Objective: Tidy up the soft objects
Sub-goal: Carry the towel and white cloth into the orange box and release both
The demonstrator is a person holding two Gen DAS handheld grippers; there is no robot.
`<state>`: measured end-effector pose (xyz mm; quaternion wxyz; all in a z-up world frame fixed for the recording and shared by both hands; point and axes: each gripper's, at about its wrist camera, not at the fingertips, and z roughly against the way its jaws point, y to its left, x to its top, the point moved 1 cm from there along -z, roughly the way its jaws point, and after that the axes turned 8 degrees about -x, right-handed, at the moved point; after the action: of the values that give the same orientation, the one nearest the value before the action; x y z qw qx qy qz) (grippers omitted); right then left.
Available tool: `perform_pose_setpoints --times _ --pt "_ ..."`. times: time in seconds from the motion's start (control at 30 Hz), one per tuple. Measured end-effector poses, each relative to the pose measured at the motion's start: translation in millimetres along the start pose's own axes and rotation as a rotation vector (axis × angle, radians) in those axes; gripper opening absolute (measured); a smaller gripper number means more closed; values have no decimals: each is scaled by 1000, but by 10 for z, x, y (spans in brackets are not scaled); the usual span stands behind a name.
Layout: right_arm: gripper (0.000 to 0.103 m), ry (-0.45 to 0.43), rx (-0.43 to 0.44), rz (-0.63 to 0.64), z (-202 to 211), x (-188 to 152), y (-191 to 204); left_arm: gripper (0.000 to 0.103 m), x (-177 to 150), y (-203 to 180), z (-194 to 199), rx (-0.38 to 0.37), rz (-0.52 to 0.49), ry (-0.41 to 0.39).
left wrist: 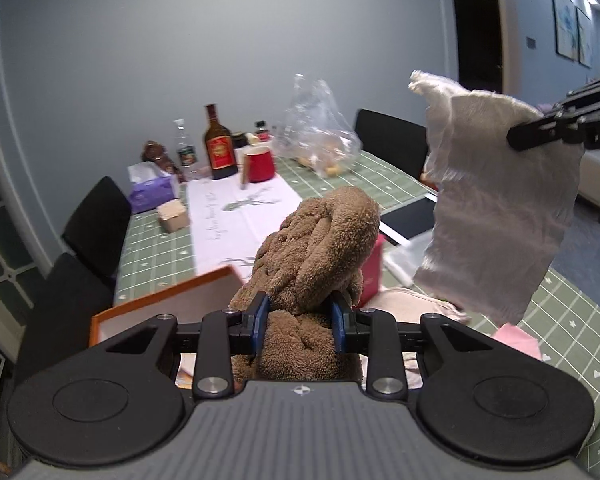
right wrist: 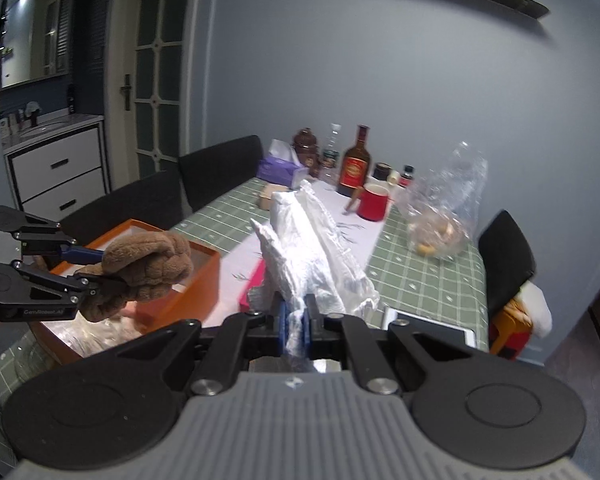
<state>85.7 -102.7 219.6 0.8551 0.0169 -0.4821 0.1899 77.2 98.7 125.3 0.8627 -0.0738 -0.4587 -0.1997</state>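
Clamping a knotted brown towel (left wrist: 320,248) between their blue pads, the left tongs (left wrist: 300,316) hold it up above the green checked table (left wrist: 156,256). From the right wrist view that towel (right wrist: 148,258) hangs at about 9 o'clock, over an open orange box (right wrist: 198,280) whose near corner sits just below it. The right tongs (right wrist: 296,320) are clenched tight on a crumpled white cloth (right wrist: 312,248), which sticks out ahead of them; in the left wrist view the same cloth (left wrist: 500,200) dangles at 3 o'clock, pinched at its upper edge and clear of the table. Far down the table, toward 12 o'clock, stand a dark bottle with a red label (left wrist: 218,144), a red mug (left wrist: 260,164), a purple tissue box (left wrist: 150,190) and a clear plastic bag (left wrist: 320,128). A tablet (left wrist: 410,218) lies flat near the table's right edge, and black chairs (left wrist: 96,220) line the left side.
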Motion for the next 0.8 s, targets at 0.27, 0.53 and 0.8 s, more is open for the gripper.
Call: perform_pose_setpoints --times 0.27,0.53,0.8 --pt "6 -14 70 69 -344 447 724 36 -54 516 49 30 45 27" --pt "6 -65 109 74 -625 856 1224 36 -118 1006 5 70 174 27" --pt "5 -15 132 75 -1263 934 1695 36 -326 1268 -244 94 225 88"
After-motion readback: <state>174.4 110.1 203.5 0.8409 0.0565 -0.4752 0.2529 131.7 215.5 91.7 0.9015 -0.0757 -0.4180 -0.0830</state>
